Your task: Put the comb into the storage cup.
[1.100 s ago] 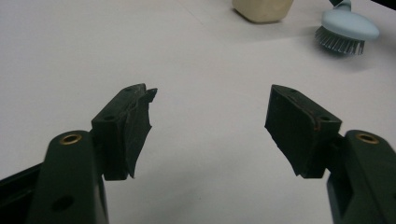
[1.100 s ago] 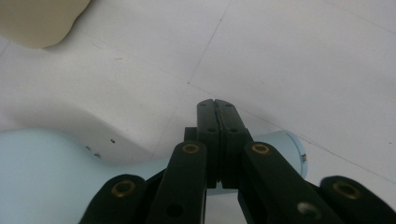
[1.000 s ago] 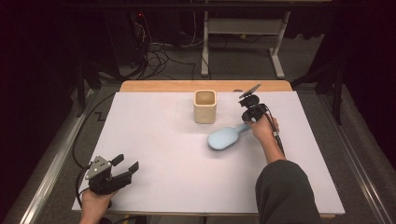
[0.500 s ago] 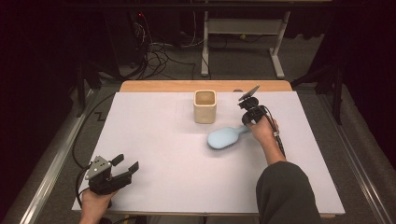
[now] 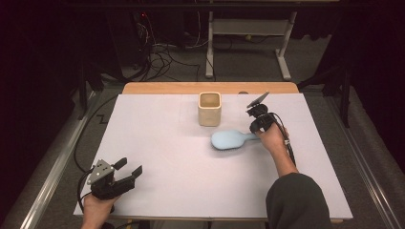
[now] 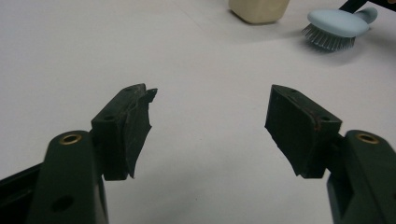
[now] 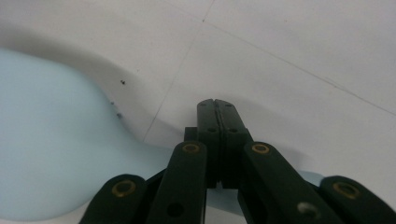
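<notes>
No brand, label or readable writing anywhere on the things at hand.

Pale blue brush [image 5: 230, 140] lying flat near the middle of the white table [image 5: 157, 143], back upward, bristles down. Broad oval head pointing to the picture's left in the high view, narrow handle running off to the right toward the right gripper [image 5: 260, 125]. Smooth, matte plastic, one even light blue all over the back. From the left gripper view, a row of grey bristles under the head of the brush [image 6: 337, 25], fanned slightly outward and touching the table, casting a soft shadow. In the right gripper view, the rounded blue head [image 7: 51, 154] large at the left, narrowing into the handle that passes beneath the jaws.

Right gripper [image 7: 217, 108] with its two black jaws pressed flat together, pads meeting with no gap, lying over the handle; cannot tell whether pinching the handle or just resting on it. Right hand [image 5: 273, 139] just behind it, dark sleeve [image 5: 298, 202] below.

Just beyond the brush head, a cream square cup [image 5: 209, 109], upright, open at the top, close to the brush but apart from it.

Left gripper [image 5: 128, 174] well away at the near left corner of the table, jaws standing apart with nothing between them, bare table under the gap [image 6: 210, 121]. Torn, ragged rubber pad [image 6: 137, 116] on one of its jaws.
</notes>
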`<move>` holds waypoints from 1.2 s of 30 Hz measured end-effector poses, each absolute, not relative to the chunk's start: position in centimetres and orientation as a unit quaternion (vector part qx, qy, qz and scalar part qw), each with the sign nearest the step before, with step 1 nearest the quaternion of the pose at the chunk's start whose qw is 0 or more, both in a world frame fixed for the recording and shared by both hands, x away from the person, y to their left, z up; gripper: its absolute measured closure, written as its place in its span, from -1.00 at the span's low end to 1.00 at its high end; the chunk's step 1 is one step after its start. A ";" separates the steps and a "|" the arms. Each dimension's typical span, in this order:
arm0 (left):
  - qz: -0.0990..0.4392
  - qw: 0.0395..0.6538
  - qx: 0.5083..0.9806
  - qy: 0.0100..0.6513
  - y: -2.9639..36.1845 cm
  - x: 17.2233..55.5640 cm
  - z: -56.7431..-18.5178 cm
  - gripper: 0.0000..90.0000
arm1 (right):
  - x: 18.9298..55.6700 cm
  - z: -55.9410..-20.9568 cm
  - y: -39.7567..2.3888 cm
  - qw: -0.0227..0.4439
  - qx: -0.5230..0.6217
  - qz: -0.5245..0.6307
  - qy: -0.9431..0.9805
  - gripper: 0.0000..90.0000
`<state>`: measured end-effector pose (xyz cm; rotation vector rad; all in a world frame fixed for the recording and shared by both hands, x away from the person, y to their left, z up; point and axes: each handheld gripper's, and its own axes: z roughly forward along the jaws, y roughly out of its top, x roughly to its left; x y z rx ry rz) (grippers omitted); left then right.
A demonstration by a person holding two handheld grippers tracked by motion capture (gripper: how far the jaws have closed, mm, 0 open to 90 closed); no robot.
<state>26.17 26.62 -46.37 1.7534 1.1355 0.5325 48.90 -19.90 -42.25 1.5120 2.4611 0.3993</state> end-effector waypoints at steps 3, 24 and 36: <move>0.217 0.472 0.717 0.464 26.6 26.2 -46.4 -0.30 | 48.6 -42.2 -20.0 0.108 0.516 0.136 0.839 1.00; 0.217 0.473 0.716 0.466 26.6 26.1 -46.4 -0.30 | 46.1 -42.1 -20.8 0.102 0.493 0.142 0.852 1.00; 0.215 0.473 0.716 0.466 26.6 26.1 -46.4 -0.30 | 44.9 -42.2 -20.9 0.097 0.478 0.144 0.861 1.00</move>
